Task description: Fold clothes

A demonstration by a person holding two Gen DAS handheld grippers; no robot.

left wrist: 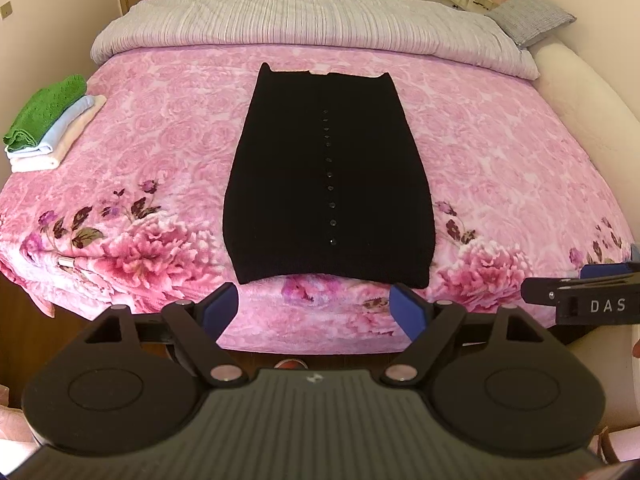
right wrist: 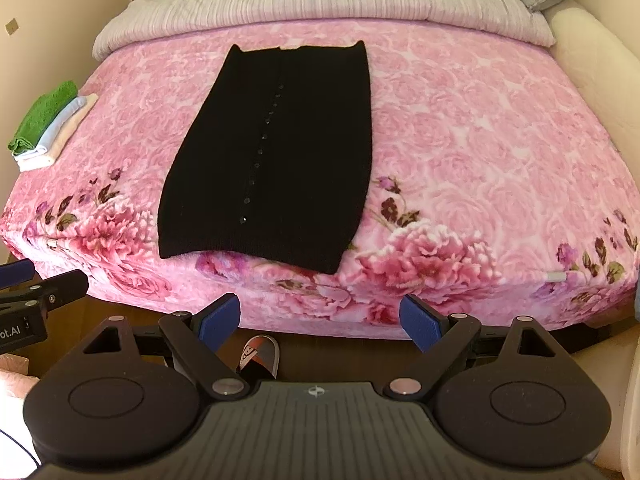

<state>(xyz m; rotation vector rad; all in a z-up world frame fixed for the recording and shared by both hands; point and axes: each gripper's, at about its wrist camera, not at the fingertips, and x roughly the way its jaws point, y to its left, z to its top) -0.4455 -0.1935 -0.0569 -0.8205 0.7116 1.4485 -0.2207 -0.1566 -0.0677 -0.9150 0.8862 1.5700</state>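
A black buttoned garment (left wrist: 328,176) lies flat on the pink floral bed (left wrist: 160,152), folded into a long narrow strip, hem toward me; it also shows in the right wrist view (right wrist: 276,152). My left gripper (left wrist: 318,312) is open and empty, just short of the hem at the bed's front edge. My right gripper (right wrist: 320,316) is open and empty, near the bed's front edge, to the right of the hem. The right gripper's side shows at the left wrist view's right edge (left wrist: 584,296); the left gripper shows at the right wrist view's left edge (right wrist: 36,296).
A stack of folded clothes (left wrist: 48,124), green on top, sits at the bed's left edge, also in the right wrist view (right wrist: 48,128). A grey quilt (left wrist: 304,16) and pillow (left wrist: 528,16) lie at the far end. A slipper (right wrist: 260,354) is on the floor.
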